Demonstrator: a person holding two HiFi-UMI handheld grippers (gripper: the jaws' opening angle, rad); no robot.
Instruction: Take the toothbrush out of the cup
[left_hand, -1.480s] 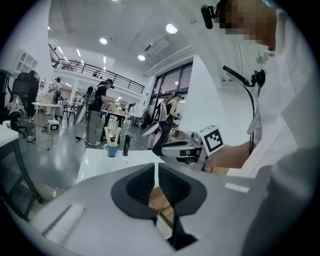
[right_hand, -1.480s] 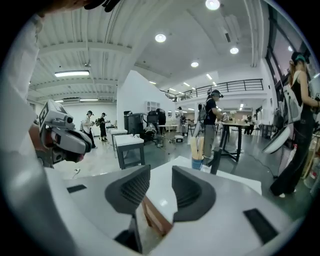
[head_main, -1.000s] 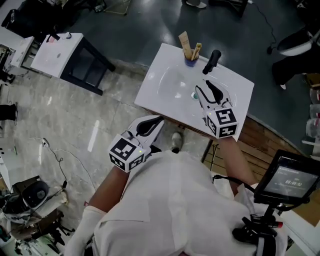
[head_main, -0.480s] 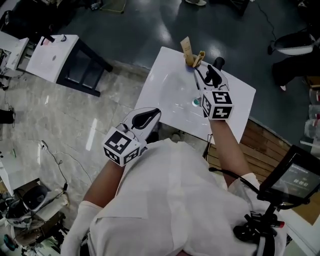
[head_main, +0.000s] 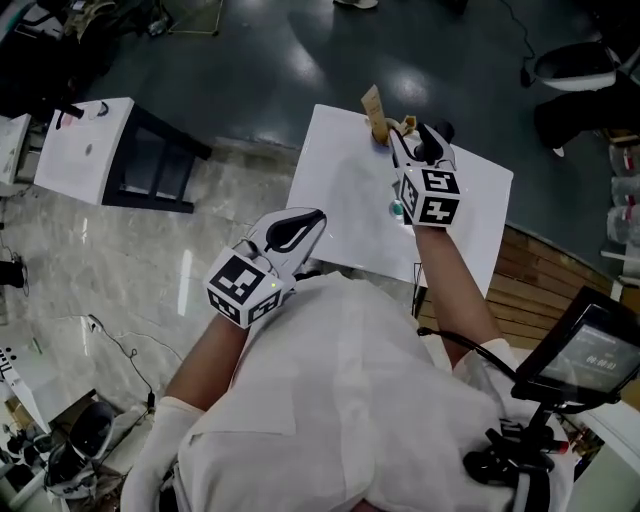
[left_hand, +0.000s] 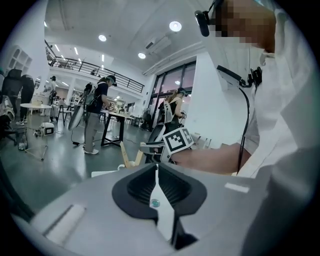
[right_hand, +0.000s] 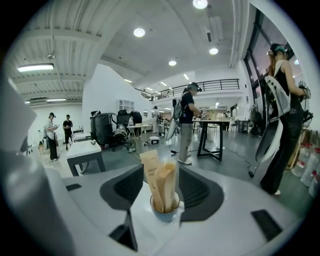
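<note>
Lining up | our right gripper (head_main: 417, 148) nearer, jaws just opened wide, upright toothbrush (right_hand: 152, 175) in cup (right_hand: 165, 212) between them, ungripped | left gripper (head_main: 292, 230) pressed together, well back.

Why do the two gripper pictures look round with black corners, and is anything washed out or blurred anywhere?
Both gripper views: a wide-angle lens gives the round frame, dark corners and bowed lines. Left gripper view: the mosaic patch was laid over afterwards. Right gripper view: the ceiling lamps glare; the cup looks slightly soft. Head view: the white tabletop is washed out, almost featureless.
</note>
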